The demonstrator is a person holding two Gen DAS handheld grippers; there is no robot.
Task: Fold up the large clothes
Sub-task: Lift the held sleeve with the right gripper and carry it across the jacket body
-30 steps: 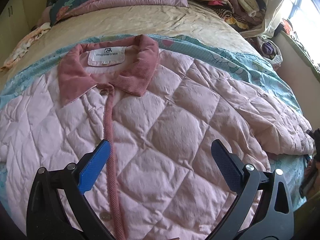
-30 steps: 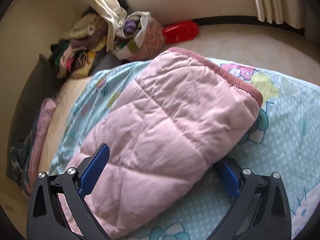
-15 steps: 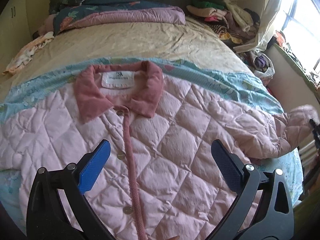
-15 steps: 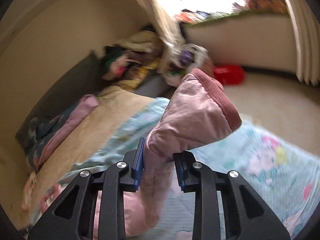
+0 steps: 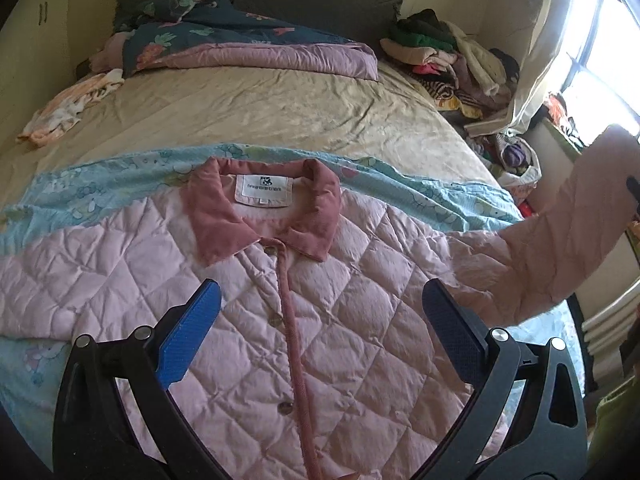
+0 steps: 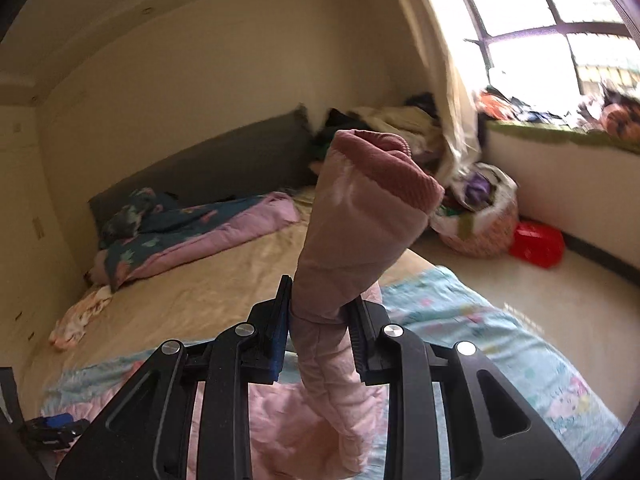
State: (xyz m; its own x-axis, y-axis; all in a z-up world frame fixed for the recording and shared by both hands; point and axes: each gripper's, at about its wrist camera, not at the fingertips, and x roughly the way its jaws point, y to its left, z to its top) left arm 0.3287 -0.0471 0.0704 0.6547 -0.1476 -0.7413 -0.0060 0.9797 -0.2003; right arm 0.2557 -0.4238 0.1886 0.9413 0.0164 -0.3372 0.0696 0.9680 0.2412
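Note:
A pink quilted jacket [image 5: 340, 320] with a darker pink collar [image 5: 264, 208] lies front up on a light blue printed sheet [image 5: 100, 184] on the bed. My left gripper [image 5: 320, 320] is open and empty, hovering above the jacket's chest by the button placket. My right gripper [image 6: 320, 320] is shut on the jacket's right sleeve [image 6: 360, 224] a little below the ribbed cuff [image 6: 396, 164] and holds it up off the bed. The raised sleeve also shows in the left wrist view [image 5: 560, 248], at the right edge.
A beige bedsheet [image 5: 260, 112] covers the far bed. A floral quilt [image 5: 240, 48] lies at the headboard, a clothes pile [image 5: 448, 60] at the far right corner, a small garment [image 5: 68, 108] at left. A bag of clothes [image 6: 480, 216] and a red box [image 6: 536, 242] sit on the floor by the window.
My right gripper closed on the sleeve near the cuff and lifted it up off the bed. My left gripper pulled back and rose, still open over the jacket's chest.

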